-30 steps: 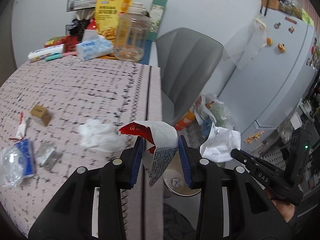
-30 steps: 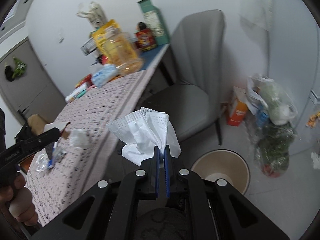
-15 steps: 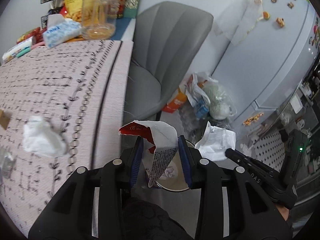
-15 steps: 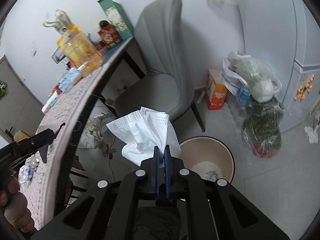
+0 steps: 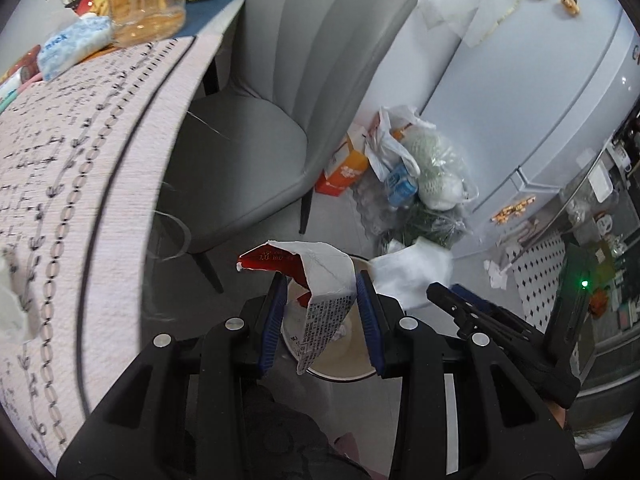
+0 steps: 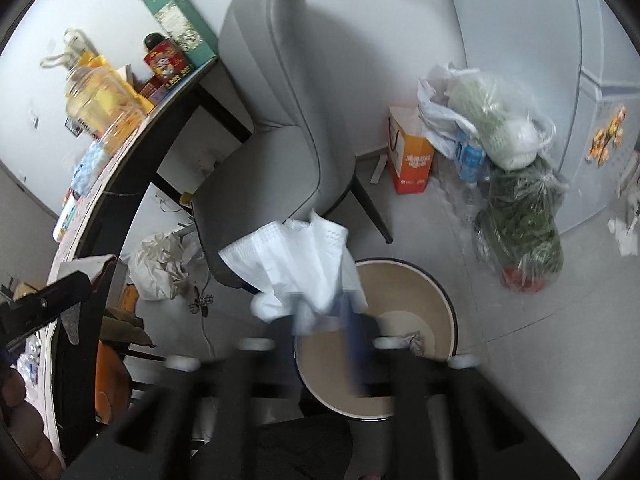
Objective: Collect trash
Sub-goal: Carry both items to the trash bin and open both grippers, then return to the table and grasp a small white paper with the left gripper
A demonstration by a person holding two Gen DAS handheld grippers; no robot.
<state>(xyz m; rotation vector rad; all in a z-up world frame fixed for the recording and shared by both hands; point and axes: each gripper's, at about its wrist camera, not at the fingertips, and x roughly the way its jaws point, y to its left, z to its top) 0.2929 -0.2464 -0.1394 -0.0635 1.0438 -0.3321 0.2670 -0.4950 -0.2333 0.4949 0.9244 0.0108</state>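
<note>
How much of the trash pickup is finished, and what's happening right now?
Some crumpled scraps already lie in the round bin. The right gripper has just been opening, letting the white tissue go above it. The left gripper grips a torn wrapper. A crumpled tissue waits on the table.

The left gripper tilts steeply down, jaws part-closed in a grip. The right gripper, blurred, has just been opening its jaws.
</note>
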